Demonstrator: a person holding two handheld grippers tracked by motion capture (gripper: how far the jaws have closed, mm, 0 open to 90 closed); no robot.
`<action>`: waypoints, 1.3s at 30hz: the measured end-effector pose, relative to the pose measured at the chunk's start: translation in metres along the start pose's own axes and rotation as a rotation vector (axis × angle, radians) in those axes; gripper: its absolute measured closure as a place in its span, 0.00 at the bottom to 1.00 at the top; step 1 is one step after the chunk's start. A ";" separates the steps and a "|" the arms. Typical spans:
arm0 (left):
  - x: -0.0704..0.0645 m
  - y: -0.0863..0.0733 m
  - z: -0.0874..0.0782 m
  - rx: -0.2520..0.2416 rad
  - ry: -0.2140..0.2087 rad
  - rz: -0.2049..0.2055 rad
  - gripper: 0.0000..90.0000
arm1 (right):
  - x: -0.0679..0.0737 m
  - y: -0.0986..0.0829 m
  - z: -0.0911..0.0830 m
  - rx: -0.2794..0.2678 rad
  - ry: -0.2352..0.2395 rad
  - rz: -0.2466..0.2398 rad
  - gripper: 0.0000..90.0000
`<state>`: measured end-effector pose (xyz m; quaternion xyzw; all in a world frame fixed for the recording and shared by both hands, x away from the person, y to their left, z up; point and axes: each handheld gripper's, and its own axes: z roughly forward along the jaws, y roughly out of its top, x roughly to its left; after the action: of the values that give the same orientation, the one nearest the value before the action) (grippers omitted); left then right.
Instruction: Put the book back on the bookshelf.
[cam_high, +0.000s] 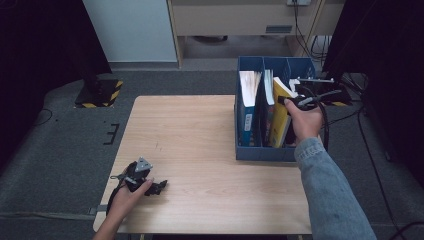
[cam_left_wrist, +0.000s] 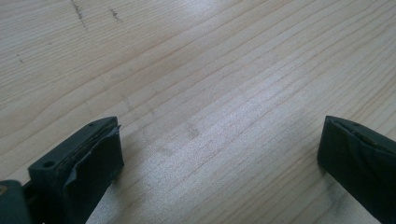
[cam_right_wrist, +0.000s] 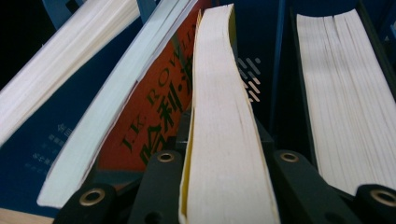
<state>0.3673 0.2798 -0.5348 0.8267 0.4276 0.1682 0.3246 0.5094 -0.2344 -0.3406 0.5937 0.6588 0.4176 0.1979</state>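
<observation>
A: Right gripper (cam_high: 289, 101)?
B: Clamped on the yellow book (cam_high: 280, 117), jaws pressing both sides of its page block (cam_right_wrist: 224, 140). Book stands tilted in the middle section of the blue file box (cam_high: 250, 152), at the table's right side.
A: Neighbours?
B: An orange-covered book (cam_right_wrist: 154, 116) leans just beside it; a blue book (cam_high: 246, 107) sits in the left section.
A: Left gripper (cam_high: 159, 187)?
B: Resting on the wooden table (cam_high: 200, 150), near corner, jaws spread wide, bare wood between.
</observation>
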 end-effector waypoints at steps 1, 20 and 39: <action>0.000 0.000 0.000 -0.002 0.000 0.001 0.00 | -0.001 -0.001 0.000 0.002 0.000 0.003 0.81; 0.000 0.000 0.000 -0.002 -0.008 0.007 0.00 | -0.002 -0.013 0.004 0.043 -0.003 -0.019 0.81; 0.001 0.000 0.000 0.002 -0.015 0.013 0.00 | -0.004 -0.021 -0.003 0.085 0.013 -0.038 0.80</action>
<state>0.3680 0.2803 -0.5346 0.8310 0.4201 0.1637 0.3259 0.4948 -0.2385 -0.3567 0.5861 0.6884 0.3893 0.1759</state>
